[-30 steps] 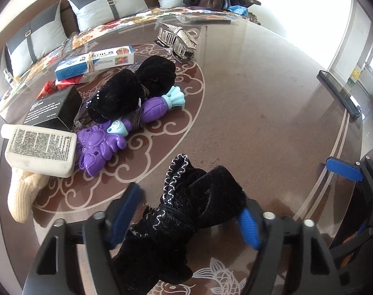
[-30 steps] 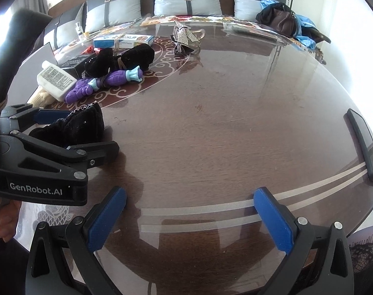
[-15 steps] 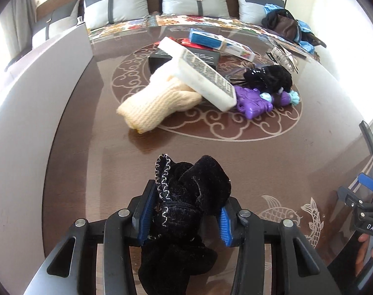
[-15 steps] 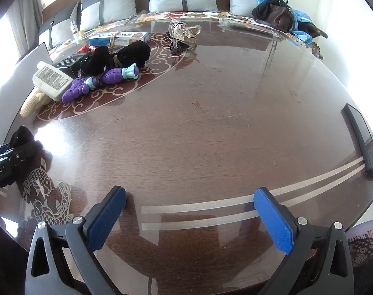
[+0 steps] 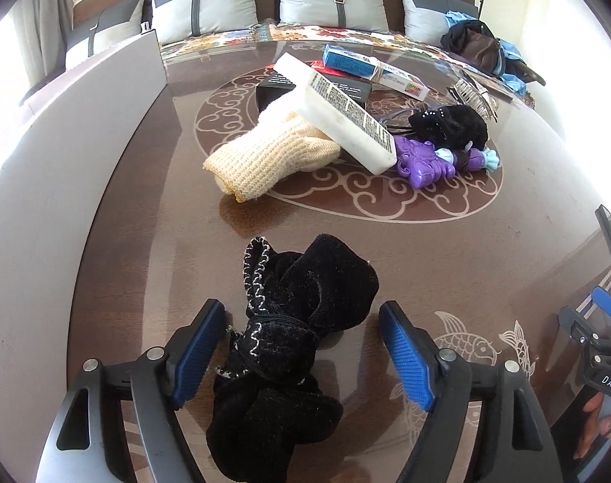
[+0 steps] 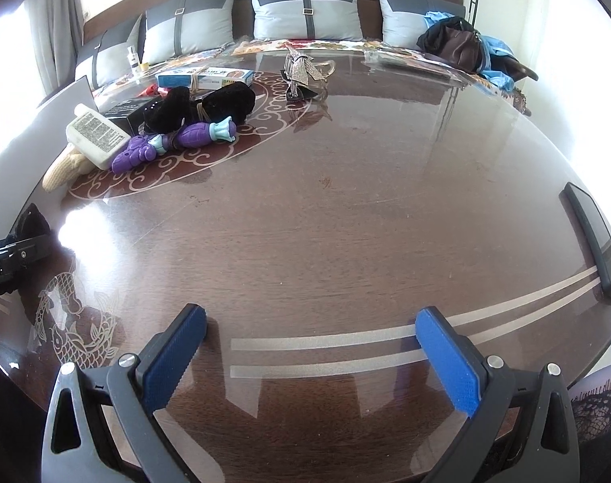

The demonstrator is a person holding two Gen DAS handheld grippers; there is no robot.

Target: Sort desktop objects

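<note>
Only left view shows black velvet scrunchie (image 5: pixel 293 322) between open left claw (image 5: pixel 301 346), right claw (image 6: pixel 309 358) open, empty.

A round, glossy dark-wood table (image 6: pixel 345 217) carries a black velvet bow (image 5: pixel 293 322) near, a cream knit sock (image 5: pixel 265 157), purple toy (image 5: pixel 426 161) and black box (image 5: pixel 329 88) farther off.

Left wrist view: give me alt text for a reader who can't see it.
The left tool is open around a black velvet bow lying on the dark wooden table. Beyond lie a cream knitted sock, a white bottle resting on it, and a purple toy.
</note>
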